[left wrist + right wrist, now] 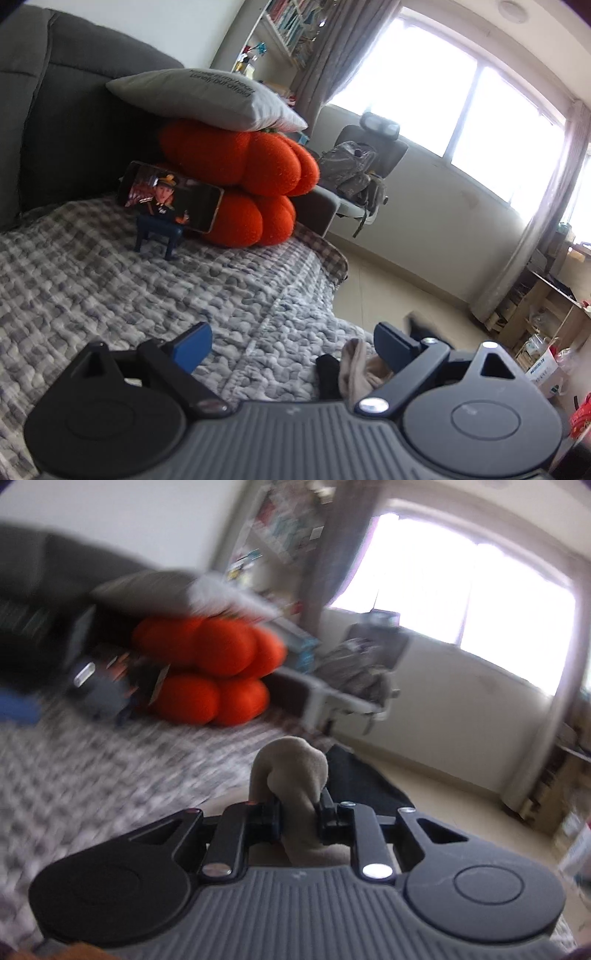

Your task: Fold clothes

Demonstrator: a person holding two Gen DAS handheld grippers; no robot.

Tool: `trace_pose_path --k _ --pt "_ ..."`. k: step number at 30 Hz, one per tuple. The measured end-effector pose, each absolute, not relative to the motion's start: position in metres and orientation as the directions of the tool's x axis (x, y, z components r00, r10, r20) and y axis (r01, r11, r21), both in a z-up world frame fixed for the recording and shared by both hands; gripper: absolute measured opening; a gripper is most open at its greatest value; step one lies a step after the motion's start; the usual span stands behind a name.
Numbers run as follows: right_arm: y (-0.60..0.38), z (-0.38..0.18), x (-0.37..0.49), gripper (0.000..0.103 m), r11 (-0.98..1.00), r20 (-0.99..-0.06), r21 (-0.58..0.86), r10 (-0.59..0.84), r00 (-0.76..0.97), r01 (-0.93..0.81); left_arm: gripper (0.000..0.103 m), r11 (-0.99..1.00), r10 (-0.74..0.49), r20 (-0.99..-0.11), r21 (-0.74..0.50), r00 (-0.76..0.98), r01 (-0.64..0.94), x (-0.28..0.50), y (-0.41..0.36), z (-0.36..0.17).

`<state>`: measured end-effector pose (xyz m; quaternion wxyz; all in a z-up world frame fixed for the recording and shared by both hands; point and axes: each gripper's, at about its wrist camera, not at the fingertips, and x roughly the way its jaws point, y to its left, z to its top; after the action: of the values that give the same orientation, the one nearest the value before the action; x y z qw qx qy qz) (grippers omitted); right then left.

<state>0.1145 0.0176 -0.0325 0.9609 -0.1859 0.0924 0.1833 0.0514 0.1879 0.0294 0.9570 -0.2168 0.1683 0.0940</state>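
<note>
A bunched fold of beige garment (291, 771) is pinched between the jaws of the right gripper (299, 814), so that the cloth can be carried and laid out for folding; the fabric bulges up above the jaws and hangs below them. The right wrist view is smeared, which suggests the hand is in quick motion, with the gripper pointed slightly downward over the edge of the bed (74, 775). A dark garment (362, 779) lies just beyond the beige one, near the bed's edge. The left gripper (291, 347) is held empty, its blue-padded jaws spread wide with nothing between them, probably kept ready to take a second corner of the cloth. It is aimed a little below level across the checked quilt (147, 288), and the beige cloth and a dark piece are seen low beside its right jaw. A phone (170, 197) on a small blue stand (159, 236) is propped against orange cushions (243, 184) under a grey pillow (207, 99), well away from the working area.
</note>
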Motion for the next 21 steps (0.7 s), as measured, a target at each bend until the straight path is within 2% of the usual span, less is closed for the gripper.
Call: trace_pose_path --k 3,11,13,16,18,21 --pt "0.027 -0.043 0.109 0.021 0.821 -0.275 -0.378 0.343 0.898 -0.429 0.094 0.880 0.080 -0.383 -0.405 0.920 -0.246 0.053 0.193 0.023" --pt "0.016 -0.047 0.105 0.022 0.788 -0.349 -0.365 0.378 0.857 -0.496 0.092 0.859 0.005 -0.438 -0.458 0.899 -0.228 0.062 0.196 0.007" --pt "0.006 -0.042 0.104 0.022 0.816 -0.338 -0.310 0.386 0.859 -0.488 0.092 0.857 -0.017 -0.443 -0.469 0.897 -0.216 0.063 0.194 0.006" --pt "-0.021 -0.030 0.113 0.022 0.879 -0.341 -0.102 0.409 0.846 -0.466 0.092 0.846 -0.063 -0.449 -0.498 0.891 -0.191 0.064 0.191 0.004" --pt "-0.035 -0.025 0.119 0.022 0.893 -0.340 0.022 0.430 0.836 -0.450 0.093 0.818 -0.133 -0.451 -0.553 0.882 -0.159 0.068 0.188 0.002" --pt "-0.041 -0.016 0.120 0.021 0.893 -0.314 0.071 0.443 0.840 -0.444 0.093 0.746 -0.275 -0.443 -0.659 0.853 -0.102 0.080 0.180 -0.001"
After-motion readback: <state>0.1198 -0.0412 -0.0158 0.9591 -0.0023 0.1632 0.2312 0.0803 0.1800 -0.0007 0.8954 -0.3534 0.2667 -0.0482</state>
